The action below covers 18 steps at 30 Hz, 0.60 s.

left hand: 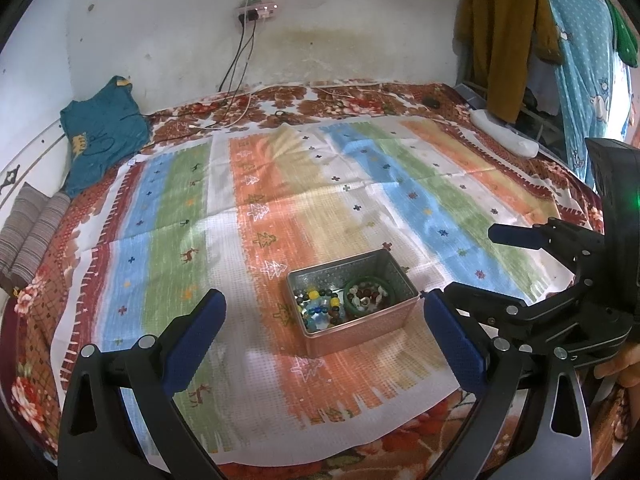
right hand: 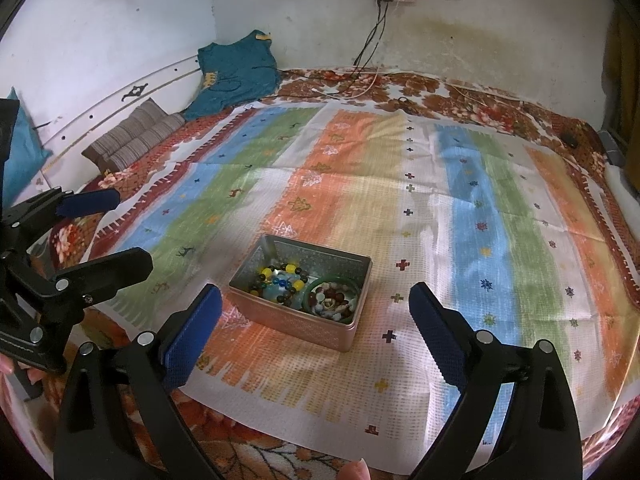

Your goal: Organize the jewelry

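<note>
A small metal tin [left hand: 394, 264] [right hand: 256, 250] stands on a striped cloth on a bed. It holds beaded bracelets [left hand: 320, 306] [right hand: 280, 280] and a green bangle [left hand: 352, 280] [right hand: 352, 282] around more beads. My left gripper [left hand: 324, 340] is open and empty, just in front of the tin. My right gripper [right hand: 314, 336] is open and empty, also just in front of the tin. The right gripper shows at the right of the left wrist view [left hand: 464, 264], open. The left gripper shows at the left of the right wrist view [right hand: 128, 228], open.
The striped cloth [left hand: 280, 184] [right hand: 440, 184] covers a floral blanket. A teal shirt [left hand: 102, 132] [right hand: 236, 72] and a striped cushion [left hand: 28, 232] [right hand: 132, 136] lie at the far left. Charger cables [left hand: 240, 60] hang from a wall socket. Clothes [left hand: 504, 32] hang at right.
</note>
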Each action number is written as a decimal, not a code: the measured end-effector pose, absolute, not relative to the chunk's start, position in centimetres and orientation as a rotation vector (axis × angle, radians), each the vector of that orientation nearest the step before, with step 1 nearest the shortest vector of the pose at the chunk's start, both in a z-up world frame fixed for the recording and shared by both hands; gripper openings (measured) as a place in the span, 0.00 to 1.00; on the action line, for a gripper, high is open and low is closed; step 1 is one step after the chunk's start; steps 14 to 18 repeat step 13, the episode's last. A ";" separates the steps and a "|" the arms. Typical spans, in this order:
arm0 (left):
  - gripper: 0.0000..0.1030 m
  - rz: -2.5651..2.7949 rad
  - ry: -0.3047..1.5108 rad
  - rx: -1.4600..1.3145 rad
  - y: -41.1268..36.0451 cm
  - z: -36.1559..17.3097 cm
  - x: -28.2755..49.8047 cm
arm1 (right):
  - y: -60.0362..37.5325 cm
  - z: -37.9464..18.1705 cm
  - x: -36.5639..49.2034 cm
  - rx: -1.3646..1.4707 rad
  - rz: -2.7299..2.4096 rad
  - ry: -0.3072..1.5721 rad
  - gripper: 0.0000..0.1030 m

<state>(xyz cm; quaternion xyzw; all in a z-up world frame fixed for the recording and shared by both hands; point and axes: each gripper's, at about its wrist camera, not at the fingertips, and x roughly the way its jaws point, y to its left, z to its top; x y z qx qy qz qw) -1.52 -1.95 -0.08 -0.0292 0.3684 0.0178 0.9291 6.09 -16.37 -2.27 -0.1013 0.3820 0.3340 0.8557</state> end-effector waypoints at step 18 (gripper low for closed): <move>0.94 0.038 0.761 -0.040 -2.3 -0.2 -1.6 | -17.0 -2.4 6.3 -0.206 0.694 0.799 0.94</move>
